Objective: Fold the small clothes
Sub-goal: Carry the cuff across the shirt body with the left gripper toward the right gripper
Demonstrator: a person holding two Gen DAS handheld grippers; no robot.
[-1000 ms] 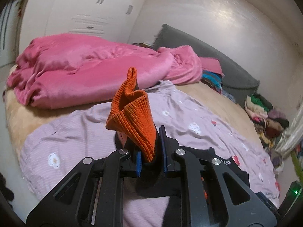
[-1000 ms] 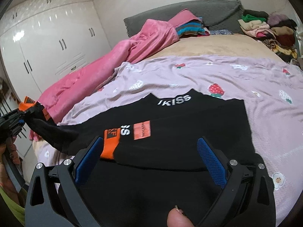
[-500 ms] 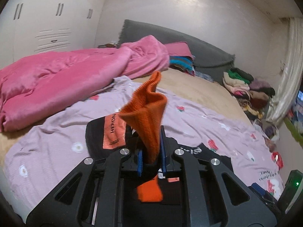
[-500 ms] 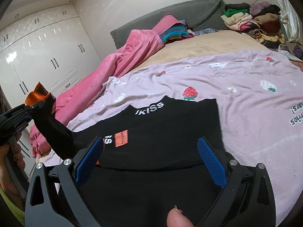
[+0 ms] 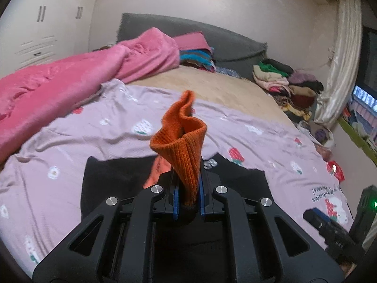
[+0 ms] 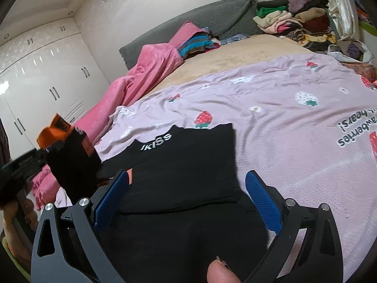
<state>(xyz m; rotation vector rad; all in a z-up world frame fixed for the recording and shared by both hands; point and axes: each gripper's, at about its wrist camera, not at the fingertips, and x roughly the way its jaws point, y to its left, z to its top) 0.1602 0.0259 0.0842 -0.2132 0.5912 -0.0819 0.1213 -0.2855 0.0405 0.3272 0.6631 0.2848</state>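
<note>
Two claws work here: our left claw (image 5: 187, 189) is clenched on the ribbed orange cuff (image 5: 182, 139), lifting the sleeve so it can fold across the black garment (image 6: 188, 165) on the bed (image 6: 294, 122); our right claw (image 6: 187, 202) stands released above that soft, flat cloth.

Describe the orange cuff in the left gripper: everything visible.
The orange cuff is ribbed knit, the end of a black sleeve of the black top lying on the lilac sheet. The left gripper has its jaws shut on it near its base, so it stands upright above the jaws, crumpled and folded over, its open mouth gaping. In the right wrist view it is lifted clear of the sheet. Nothing else touches it.
</note>
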